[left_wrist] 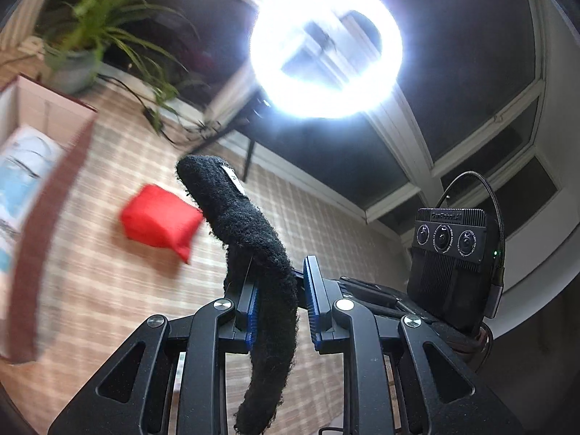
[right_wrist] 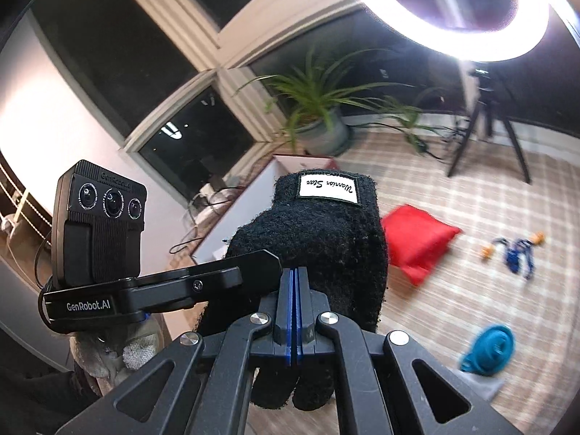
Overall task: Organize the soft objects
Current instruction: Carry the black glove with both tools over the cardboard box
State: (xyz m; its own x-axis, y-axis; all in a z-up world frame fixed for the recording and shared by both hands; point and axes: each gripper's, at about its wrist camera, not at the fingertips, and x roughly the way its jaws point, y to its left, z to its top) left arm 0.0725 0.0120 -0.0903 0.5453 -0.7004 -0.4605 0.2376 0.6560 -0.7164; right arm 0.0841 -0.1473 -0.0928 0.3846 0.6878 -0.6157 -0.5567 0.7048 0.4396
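Both hand-held grippers, left [left_wrist: 279, 302] and right [right_wrist: 294, 311], are clamped on one black fleece glove [right_wrist: 322, 239], held clear of the plaid worktop [right_wrist: 453, 290] in front of the box [left_wrist: 43, 116]. Glove is light, limp and compressible; unsupported ends droop. Judged best hold: the cuff hem or a doubled fold. Red pouch [right_wrist: 417, 243] lies beyond.

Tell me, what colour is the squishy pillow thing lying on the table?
Red. The little cushion shows best in the right wrist view, lying on the checked tablecloth.
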